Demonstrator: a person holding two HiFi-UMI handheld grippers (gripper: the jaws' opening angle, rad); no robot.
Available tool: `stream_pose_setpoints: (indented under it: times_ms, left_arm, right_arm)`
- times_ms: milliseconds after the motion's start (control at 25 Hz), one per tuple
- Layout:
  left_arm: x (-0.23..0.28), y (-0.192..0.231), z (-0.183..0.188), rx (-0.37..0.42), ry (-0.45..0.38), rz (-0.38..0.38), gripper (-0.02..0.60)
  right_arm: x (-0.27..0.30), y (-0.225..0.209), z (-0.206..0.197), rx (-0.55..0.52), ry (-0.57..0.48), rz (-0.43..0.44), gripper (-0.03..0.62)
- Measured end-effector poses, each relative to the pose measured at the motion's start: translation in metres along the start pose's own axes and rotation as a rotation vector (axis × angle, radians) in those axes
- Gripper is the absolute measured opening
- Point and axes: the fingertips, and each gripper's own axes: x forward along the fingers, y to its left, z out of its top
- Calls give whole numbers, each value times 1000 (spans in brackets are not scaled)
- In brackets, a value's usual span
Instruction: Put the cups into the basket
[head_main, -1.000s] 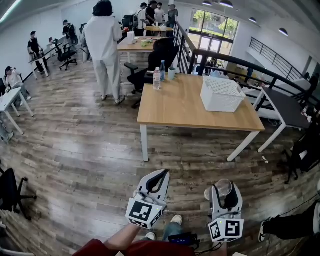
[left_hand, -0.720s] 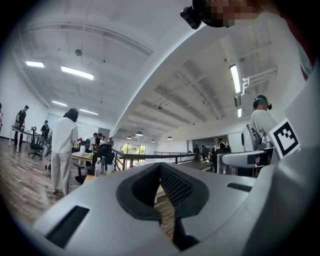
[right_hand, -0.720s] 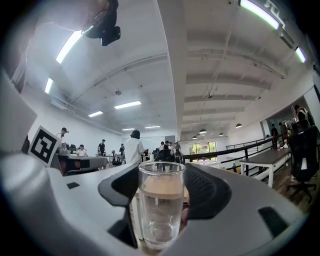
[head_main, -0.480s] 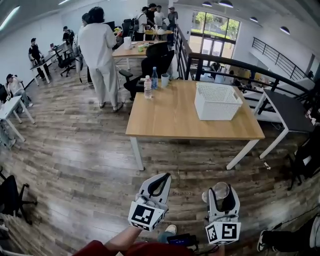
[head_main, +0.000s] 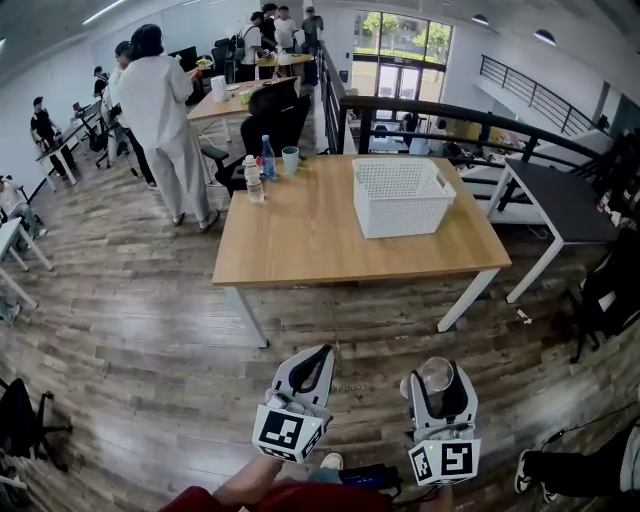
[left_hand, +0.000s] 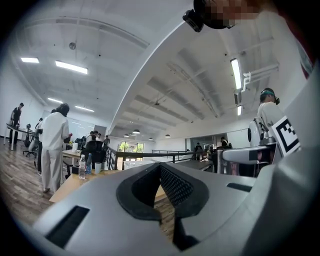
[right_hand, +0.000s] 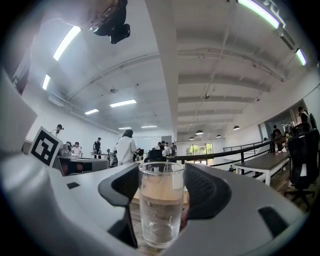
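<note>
A clear glass cup (right_hand: 161, 202) stands upright between the jaws of my right gripper (head_main: 437, 385), which is shut on it; the cup (head_main: 436, 375) shows low in the head view, above the floor. My left gripper (head_main: 316, 368) is shut with nothing in it; its dark pads (left_hand: 172, 187) meet in the left gripper view. The white basket (head_main: 401, 196) stands on the wooden table (head_main: 310, 240) ahead, toward its far right. A pale cup (head_main: 290, 160) stands at the table's far left by two bottles.
Two bottles (head_main: 255, 179) stand at the table's far left corner. A person in white (head_main: 163, 120) stands left of the table beside a black chair (head_main: 268, 118). A dark side table (head_main: 556, 203) and railing (head_main: 470, 120) lie to the right. More people are at desks behind.
The table and basket have come nearer and shifted left in the head view. Both grippers keep their place low in the view, the right still holding the glass.
</note>
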Motion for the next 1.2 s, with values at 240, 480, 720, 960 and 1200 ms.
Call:
stream_pose_setpoints:
  times_ms: [240,480,720,960,1200]
  left_arm:
    - [25,-7,-6,6,11,2,6]
    - [51,0,-10,-1,0,-12,6]
    - [88,22,-5,7,-29,-42,6]
    - [121,56,-5,-3,-33,-48,6]
    - [155,99,-7,-15,-22,-43,6]
  right_arm:
    - [7,-29,-5,15,2,-16,278]
    - [32,-33,-10,2,16,-4,278]
    - [78,-36,-12,-10,8,-19,278]
    - [131,-33,-12,-20,15,-8,278]
    - [185,-33,-10,-24,24,-20,278]
